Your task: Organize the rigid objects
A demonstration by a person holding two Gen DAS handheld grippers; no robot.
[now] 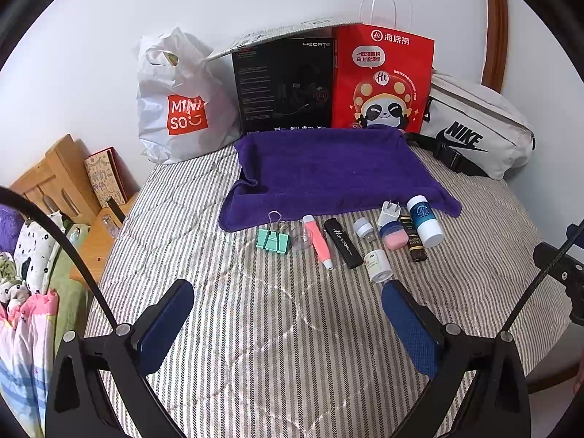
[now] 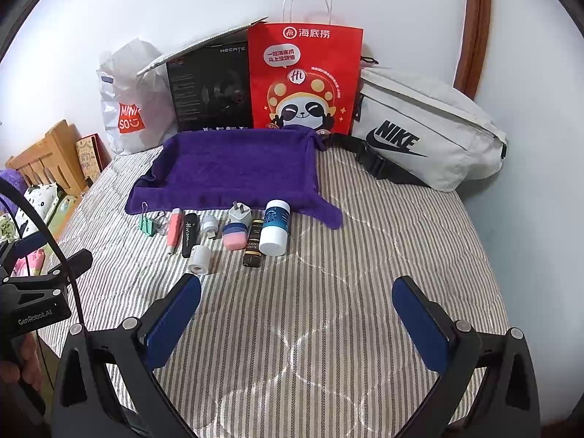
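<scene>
Bed (image 1: 255,346): quilted cover in fine grey-and-white stripes, soft and faintly puckered.

Purple towel (image 1: 328,168): thick terry, draped over a shallow rectangular form so its edges stand up like a tray; nothing lies in it. Sits toward 12 o'clock of the small items.

Row of rigid objects, along the towel's near hem, from 9 toward 3 o'clock:
- mint binder clip (image 1: 273,240), folded metal with wire loops;
- clear plastic cup (image 1: 302,238), small and round;
- coral pink tube (image 1: 318,241), slim, with a white tip;
- black lighter (image 1: 343,242), flat bar with script lettering;
- small white USB adapter (image 1: 363,229);
- white wall plug (image 1: 389,212), two metal prongs up;
- pink-and-blue eraser (image 1: 393,236), rounded block touching the plug;
- dark brown miniature bottle (image 1: 414,242), lying flat;
- white cylindrical bottle (image 1: 425,226) with a teal band, on its side;
- white tape roll (image 1: 379,265), at 6 o'clock of the row, just apart.

Backdrop at 12 o'clock, against the wall: crinkled white Miniso plastic bag (image 1: 182,102), black Hecate carton (image 1: 284,87), red paper gift bag (image 1: 381,80) with a panda print, off-white Nike waist bag (image 1: 478,127).

Left tongs (image 1: 288,323): released, blue pads wide apart, holding nothing, over bare bedcover.
Right tongs (image 2: 297,319): released likewise, empty, at 6 o'clock of the row.
</scene>
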